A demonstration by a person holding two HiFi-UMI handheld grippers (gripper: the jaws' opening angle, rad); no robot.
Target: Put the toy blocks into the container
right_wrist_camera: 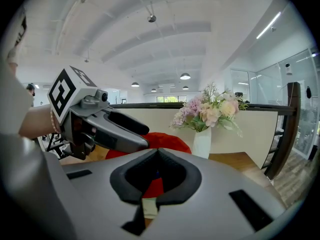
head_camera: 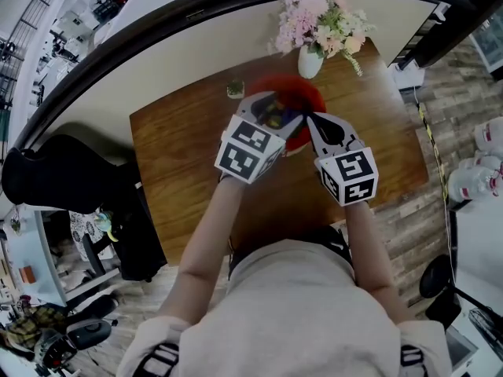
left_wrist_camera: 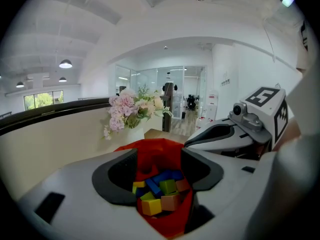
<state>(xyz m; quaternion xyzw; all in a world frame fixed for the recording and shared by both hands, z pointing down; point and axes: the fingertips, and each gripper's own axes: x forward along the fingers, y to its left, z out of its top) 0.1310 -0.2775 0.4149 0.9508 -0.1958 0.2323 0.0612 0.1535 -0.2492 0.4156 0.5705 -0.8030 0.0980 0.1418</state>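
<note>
We see red container (left_wrist_camera: 156, 151) mouth-up on desk (head_camera: 181, 148), blocks (left_wrist_camera: 160, 194) jumbled inside, left tool (left_wrist_camera: 159, 157) released above, right tool (right_wrist_camera: 157, 152) clenched.

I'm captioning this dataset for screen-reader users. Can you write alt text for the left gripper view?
The left gripper hangs with its jaws apart over a red container holding colourful toy blocks, none of them gripped. The right gripper points in from the right, and pink flowers stand behind.

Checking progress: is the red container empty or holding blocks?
Holding blocks: yellow, blue, green and orange cubes lie piled inside the red container.
</note>
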